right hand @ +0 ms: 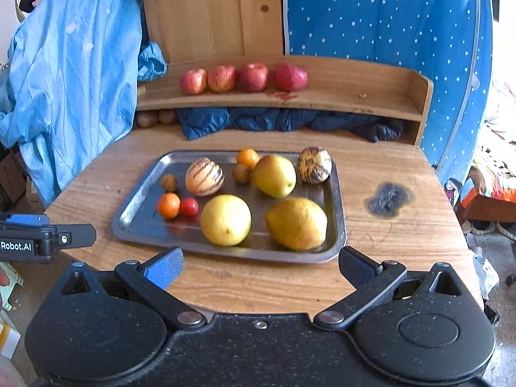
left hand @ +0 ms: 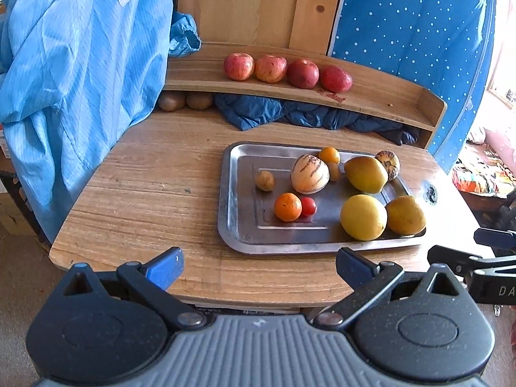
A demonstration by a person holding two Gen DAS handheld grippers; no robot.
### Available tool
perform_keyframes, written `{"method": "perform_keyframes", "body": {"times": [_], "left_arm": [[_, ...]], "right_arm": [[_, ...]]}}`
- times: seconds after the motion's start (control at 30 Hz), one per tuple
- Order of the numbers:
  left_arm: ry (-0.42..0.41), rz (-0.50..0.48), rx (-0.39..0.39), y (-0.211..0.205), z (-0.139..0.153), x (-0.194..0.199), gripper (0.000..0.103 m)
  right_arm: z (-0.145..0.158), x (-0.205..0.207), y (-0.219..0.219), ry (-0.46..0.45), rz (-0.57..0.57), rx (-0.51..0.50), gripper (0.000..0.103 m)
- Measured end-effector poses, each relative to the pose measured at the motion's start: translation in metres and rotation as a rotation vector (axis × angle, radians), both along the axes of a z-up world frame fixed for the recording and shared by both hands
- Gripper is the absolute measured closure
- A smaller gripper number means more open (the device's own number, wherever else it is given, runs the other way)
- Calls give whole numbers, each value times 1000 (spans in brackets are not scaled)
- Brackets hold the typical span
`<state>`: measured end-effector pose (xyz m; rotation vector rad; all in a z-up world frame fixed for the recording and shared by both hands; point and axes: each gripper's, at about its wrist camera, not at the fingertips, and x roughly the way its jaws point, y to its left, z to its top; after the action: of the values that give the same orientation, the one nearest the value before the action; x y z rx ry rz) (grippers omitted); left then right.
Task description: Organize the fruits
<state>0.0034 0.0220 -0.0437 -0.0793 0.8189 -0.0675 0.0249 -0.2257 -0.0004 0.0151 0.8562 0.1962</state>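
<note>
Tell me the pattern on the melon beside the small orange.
Cream skin with dark purple stripes on the striped melon; the right wrist view shows it best.

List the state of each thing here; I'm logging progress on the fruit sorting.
Left gripper: jaws open, empty, short of the tray.
Right gripper: jaws open, empty.
Metal tray: flat on the table, holding mixed fruit.
Four red apples: lined up on the shelf.
Three yellow citrus fruits: on the tray.
Mandarin: touching the cherry tomato.
Two striped melons: on the tray, apart.
</note>
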Motion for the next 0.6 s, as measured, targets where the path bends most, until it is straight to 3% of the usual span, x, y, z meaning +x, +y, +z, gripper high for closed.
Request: {"method": "perform_keyframes", "body": {"times": [0.6], "left_arm": [[21,-7,10,-6,-6,-1,1]], "right_arm": [[-4,1,-2,23,6,5,1]]}}
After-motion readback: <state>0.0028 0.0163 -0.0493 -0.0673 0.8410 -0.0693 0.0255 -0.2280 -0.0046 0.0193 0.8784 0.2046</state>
